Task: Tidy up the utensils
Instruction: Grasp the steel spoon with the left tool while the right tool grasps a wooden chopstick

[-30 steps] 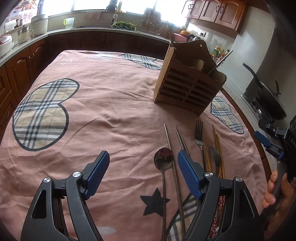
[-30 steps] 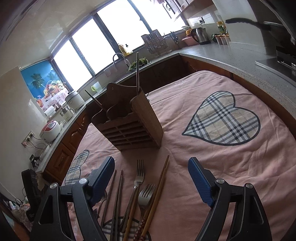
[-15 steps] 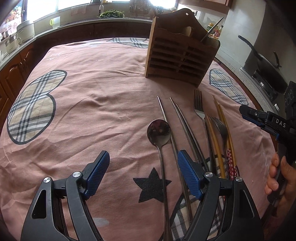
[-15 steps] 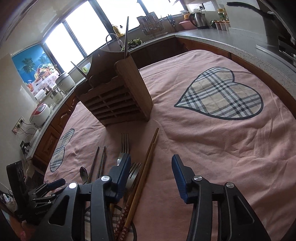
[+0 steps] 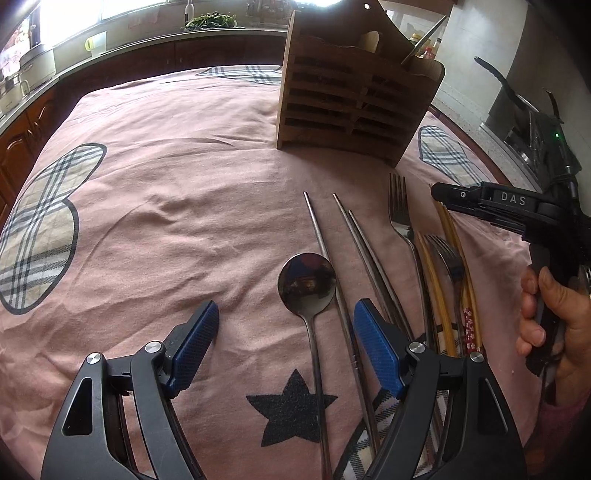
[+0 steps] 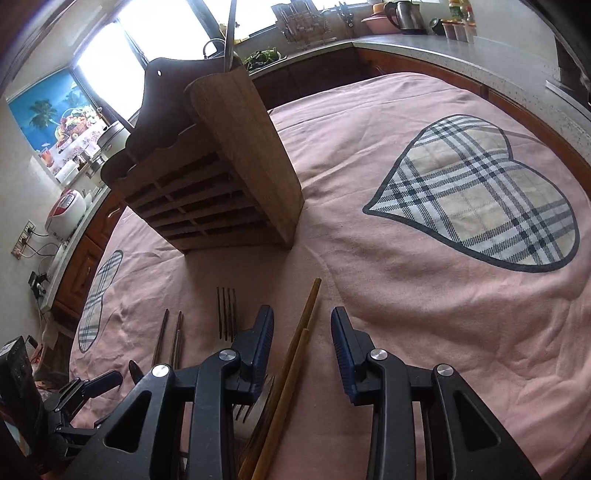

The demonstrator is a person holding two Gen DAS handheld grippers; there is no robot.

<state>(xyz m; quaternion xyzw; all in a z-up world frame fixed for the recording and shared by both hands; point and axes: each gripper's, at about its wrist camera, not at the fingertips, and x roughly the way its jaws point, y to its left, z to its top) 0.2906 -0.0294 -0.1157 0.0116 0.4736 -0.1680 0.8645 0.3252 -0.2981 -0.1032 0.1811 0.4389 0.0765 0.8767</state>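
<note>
Right gripper [image 6: 302, 345] tilted down over the 2 wooden chopsticks [image 6: 308, 317], jaws just closing around them but pads not pressing yet; left gripper [image 5: 286, 338] wide apart above the spoon [image 5: 306, 282], holding nothing. Forks [image 5: 399, 218], metal chopsticks [image 5: 354, 229] in a row on the pink tablecloth [image 5: 177, 192], wooden utensil holder [image 5: 351, 99] toward the table's far edge. Kitchen counter [image 6: 443, 48] and window [image 6: 159, 29] behind.

A matt, wrinkled pink cloth [image 5: 184, 206] covers the tabletop. The spoon [image 5: 306, 284] is glossy metal, the chopsticks [image 6: 303, 332] smooth wood, the slatted holder [image 5: 354, 99] matt wood.
</note>
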